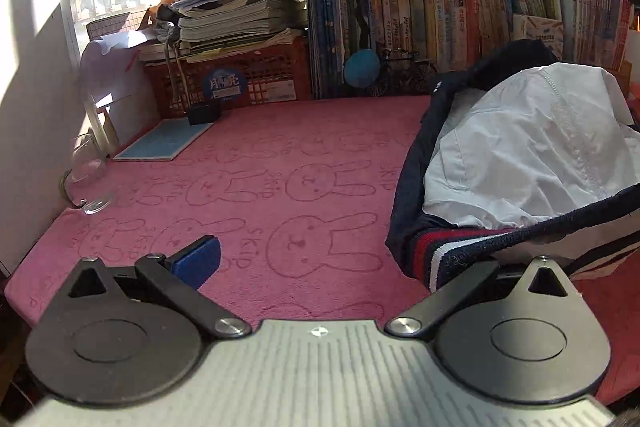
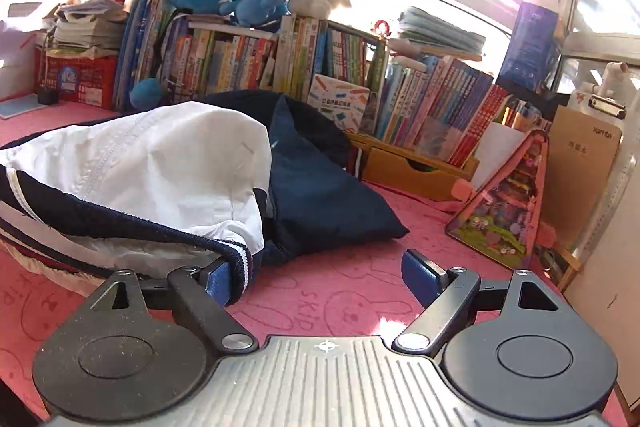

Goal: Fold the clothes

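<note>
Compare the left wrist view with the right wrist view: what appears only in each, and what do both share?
Only the left wrist view shows the clear glass cup and the flat blue notebook. Only the right wrist view shows the pink triangular pencil case and the brown clipboard. Both show the navy jacket with white lining on the pink bunny-print cloth.

Open pink table across middle and left, free to pass. Blocked on right by heaped jacket. Far edge walled by books and red crate; glass and notebook at far left. Pink case at right.
</note>
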A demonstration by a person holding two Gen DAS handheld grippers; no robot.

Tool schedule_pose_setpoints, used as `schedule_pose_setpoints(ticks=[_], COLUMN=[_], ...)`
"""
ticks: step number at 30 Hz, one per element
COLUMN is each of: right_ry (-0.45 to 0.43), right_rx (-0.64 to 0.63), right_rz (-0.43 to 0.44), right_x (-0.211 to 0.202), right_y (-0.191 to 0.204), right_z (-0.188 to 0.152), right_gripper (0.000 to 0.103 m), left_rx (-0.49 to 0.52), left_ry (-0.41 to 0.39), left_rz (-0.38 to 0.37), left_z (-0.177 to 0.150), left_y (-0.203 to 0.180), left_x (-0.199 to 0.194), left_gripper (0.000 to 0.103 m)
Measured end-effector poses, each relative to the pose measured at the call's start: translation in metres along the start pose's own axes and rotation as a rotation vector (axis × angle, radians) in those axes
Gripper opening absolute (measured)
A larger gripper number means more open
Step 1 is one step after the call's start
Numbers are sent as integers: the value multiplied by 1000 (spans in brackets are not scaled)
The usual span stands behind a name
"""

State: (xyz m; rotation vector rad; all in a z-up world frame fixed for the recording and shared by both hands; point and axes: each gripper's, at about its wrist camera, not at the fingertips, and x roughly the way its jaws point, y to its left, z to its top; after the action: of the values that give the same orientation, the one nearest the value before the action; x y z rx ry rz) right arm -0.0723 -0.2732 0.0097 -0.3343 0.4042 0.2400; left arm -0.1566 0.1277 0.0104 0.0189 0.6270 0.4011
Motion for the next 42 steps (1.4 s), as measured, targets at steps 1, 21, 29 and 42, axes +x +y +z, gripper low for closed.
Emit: schedule_pose_setpoints(ticks=[1,21,29,42], right_ry=[28,169,161,-106], right_rx=[11,-38,-38,277], right_rz=[-11,156,425,481], right_x=[-3,-19,-27,19], right_y=[-7,25,44,-22], right_z=[-9,-75,-58,72], right_gripper=[85,92,92,103], left_rx=[26,159,350,95], left_ry=[5,90,82,-13], left_rz=[-26,-44,-271,-272], left_z=[-3,-41,-32,98], left_y=[-7,-20,-33,-21], left_x=[-2,-15,-44,55], left_gripper=[103,103,103,103])
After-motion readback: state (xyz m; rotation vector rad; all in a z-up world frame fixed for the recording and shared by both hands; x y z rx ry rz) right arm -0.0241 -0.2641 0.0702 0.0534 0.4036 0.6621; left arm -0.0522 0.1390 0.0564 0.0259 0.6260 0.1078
